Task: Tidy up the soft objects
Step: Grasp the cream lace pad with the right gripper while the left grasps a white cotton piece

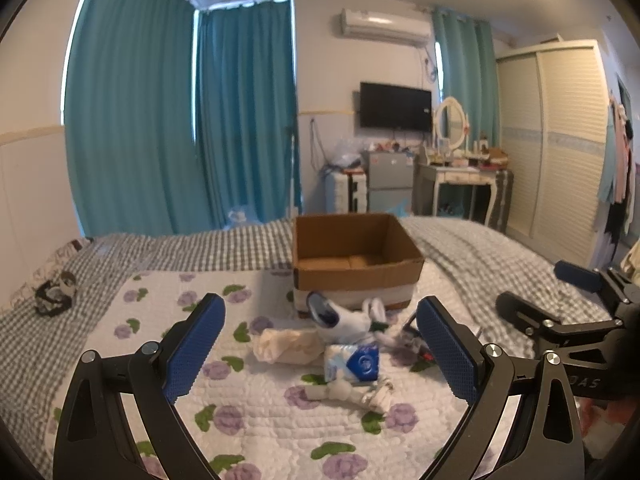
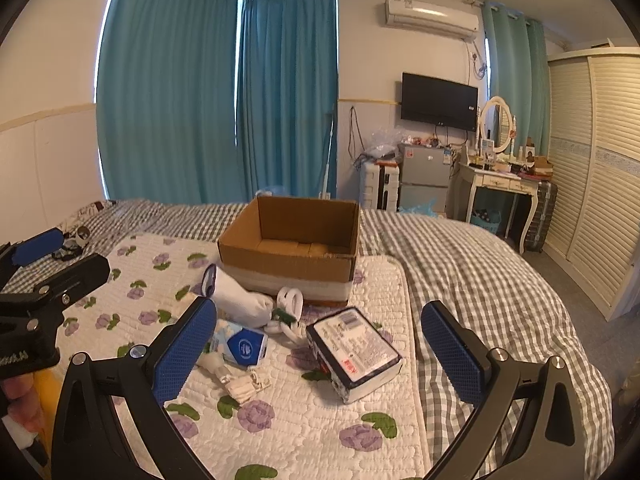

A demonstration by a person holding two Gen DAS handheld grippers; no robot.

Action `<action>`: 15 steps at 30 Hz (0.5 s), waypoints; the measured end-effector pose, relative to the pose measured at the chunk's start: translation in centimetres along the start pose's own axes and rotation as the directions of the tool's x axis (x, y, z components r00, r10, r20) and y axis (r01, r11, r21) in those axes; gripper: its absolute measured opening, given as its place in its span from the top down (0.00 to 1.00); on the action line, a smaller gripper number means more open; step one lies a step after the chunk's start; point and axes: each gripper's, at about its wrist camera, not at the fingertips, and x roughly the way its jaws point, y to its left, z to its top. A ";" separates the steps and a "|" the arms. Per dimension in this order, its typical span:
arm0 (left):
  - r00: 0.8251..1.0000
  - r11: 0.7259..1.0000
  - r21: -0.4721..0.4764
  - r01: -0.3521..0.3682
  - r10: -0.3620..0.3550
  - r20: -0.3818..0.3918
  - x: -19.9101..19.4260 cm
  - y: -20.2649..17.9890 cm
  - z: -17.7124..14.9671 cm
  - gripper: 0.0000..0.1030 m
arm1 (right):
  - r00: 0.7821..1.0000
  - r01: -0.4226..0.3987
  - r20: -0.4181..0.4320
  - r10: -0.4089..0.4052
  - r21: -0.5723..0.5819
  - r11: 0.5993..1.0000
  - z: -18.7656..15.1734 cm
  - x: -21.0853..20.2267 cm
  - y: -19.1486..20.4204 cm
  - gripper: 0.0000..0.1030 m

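Left claw (image 1: 320, 344) spread, right claw (image 2: 320, 348) spread, cardboard box (image 2: 288, 256) upright on bed, nothing visible inside

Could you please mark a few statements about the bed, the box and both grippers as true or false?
1. The cardboard box has nothing visible inside. True.
2. The left gripper is shut on a tissue pack. False: it is open and holds nothing.
3. The flat black-edged package lies on the floral quilt. True.
4. The white sock lies inside the box. False: it lies on the quilt in front of it.
5. The right gripper is open. True.
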 end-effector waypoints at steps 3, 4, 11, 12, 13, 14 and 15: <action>0.995 1.000 0.011 -0.017 0.018 -0.097 2.6 0.8 -1.5 0.04 | 0.998 -0.023 -0.057 0.023 0.008 1.000 -1.0 1.6 0.3 0.00; 0.992 1.000 0.010 -0.017 0.018 -0.126 3.4 1.1 -2.0 0.04 | 0.995 -0.038 -0.091 0.039 0.017 0.999 -1.5 2.6 0.5 0.00; 0.965 0.999 -0.005 -0.040 0.038 -0.258 7.9 3.1 -6.7 0.04 | 0.928 -0.093 -0.361 0.094 0.020 0.995 -6.7 10.5 4.0 0.01; 0.962 0.999 -0.011 -0.037 0.033 -0.271 8.4 3.4 -7.1 0.04 | 0.921 -0.093 -0.380 0.088 0.005 0.996 -7.2 11.3 4.4 0.01; 0.960 0.999 -0.017 -0.036 0.030 -0.279 8.7 3.6 -7.4 0.04 | 0.913 -0.093 -0.401 0.080 -0.012 0.996 -7.6 12.1 4.8 0.01; 0.956 0.999 -0.025 -0.038 0.029 -0.292 9.3 4.1 -7.8 0.04 | 0.905 -0.094 -0.420 0.076 -0.023 0.995 -8.0 13.0 5.3 0.02; 0.953 0.999 -0.030 -0.040 0.029 -0.302 9.6 4.4 -8.1 0.04 | 0.900 -0.095 -0.429 0.077 -0.022 0.995 -8.2 13.5 5.5 0.03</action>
